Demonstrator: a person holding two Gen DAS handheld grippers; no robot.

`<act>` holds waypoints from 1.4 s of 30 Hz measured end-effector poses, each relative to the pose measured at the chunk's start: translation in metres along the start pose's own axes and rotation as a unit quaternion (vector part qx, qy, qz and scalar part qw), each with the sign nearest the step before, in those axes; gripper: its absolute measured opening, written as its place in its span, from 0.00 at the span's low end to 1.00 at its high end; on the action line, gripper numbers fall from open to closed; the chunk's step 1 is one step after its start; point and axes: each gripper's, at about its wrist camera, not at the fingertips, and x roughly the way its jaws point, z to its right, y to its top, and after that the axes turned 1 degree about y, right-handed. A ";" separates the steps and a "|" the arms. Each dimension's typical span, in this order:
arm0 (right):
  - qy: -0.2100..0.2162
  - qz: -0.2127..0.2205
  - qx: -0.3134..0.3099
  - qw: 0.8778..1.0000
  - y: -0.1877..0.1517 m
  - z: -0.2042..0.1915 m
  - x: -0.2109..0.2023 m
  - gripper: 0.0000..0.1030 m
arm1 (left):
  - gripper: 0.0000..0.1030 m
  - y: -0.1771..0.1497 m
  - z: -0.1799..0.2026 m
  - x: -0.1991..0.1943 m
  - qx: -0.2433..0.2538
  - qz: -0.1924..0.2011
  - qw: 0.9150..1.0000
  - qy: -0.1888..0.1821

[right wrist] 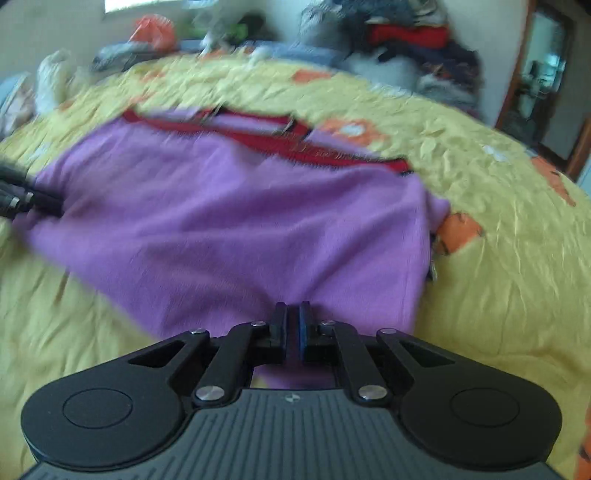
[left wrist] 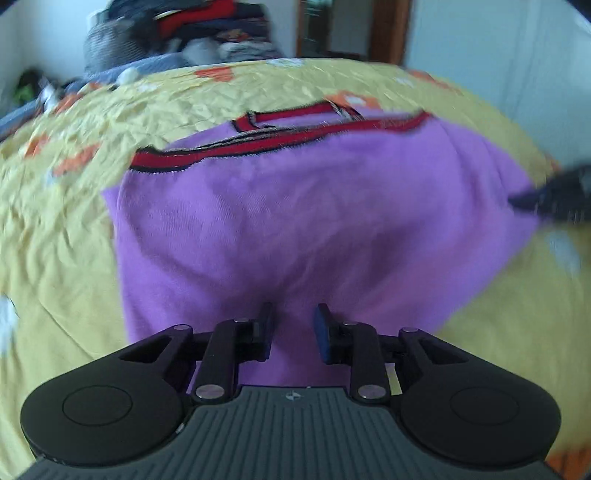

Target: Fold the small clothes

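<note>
A small purple garment (left wrist: 280, 214) with red and black trim lies spread on a yellow bedspread (left wrist: 55, 229). It also shows in the right wrist view (right wrist: 229, 225). My left gripper (left wrist: 293, 314) is open, its fingers straddling the garment's near edge. My right gripper (right wrist: 294, 310) is shut on the garment's near edge at another corner. Each gripper appears at the side of the other's view: the right one (left wrist: 554, 195) and the left one (right wrist: 22, 195). Both views are blurred.
A heap of dark, red and grey clothes (left wrist: 192, 33) lies at the far side of the bed, also in the right wrist view (right wrist: 399, 44). A wooden door frame (left wrist: 388, 29) stands behind. The yellow bedspread (right wrist: 498, 258) has orange patches.
</note>
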 end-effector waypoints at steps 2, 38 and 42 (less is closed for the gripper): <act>0.008 -0.010 -0.016 1.000 -0.012 0.006 -0.012 0.05 | 0.30 -0.010 -0.007 -0.009 0.021 -0.007 1.000 0.003; -0.054 0.062 0.011 0.997 0.074 -0.015 0.056 0.17 | 0.68 0.064 -0.046 0.042 -0.156 0.044 0.983 0.090; -0.079 0.062 0.060 0.993 0.064 0.028 0.067 0.42 | 0.88 0.055 -0.062 0.059 -0.153 0.042 0.980 0.117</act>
